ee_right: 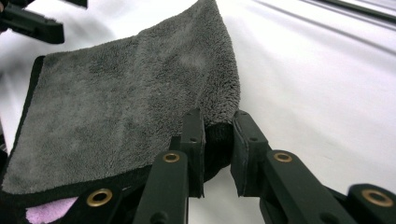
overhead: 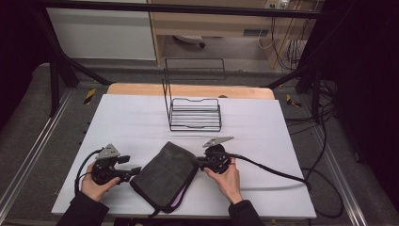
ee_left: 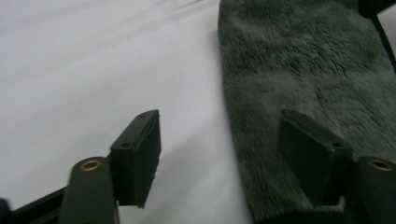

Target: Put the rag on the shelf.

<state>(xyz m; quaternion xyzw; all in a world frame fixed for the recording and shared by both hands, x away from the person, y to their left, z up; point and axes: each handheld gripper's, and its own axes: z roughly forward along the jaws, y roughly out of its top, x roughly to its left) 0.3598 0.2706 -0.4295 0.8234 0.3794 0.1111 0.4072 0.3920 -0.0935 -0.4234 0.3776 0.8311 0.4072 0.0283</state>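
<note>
A dark grey fluffy towel (overhead: 164,174) lies folded at the front middle of the white table (overhead: 263,122), with a pink layer (ee_right: 46,212) peeking out underneath. My left gripper (overhead: 134,172) is at the towel's left edge, lying level. In the left gripper view it (ee_left: 224,154) stands open, with the towel's edge (ee_left: 303,70) running between the jaws and under the right one. My right gripper (overhead: 197,164) is at the towel's right corner. In the right gripper view it (ee_right: 218,140) is shut on the towel's folded edge (ee_right: 126,107), which is lifted a little.
A black wire rack (overhead: 195,113) stands at the back middle of the table. The right gripper's cable (overhead: 273,172) trails across the table to the right. A wooden board edge (overhead: 188,89) runs behind the white surface.
</note>
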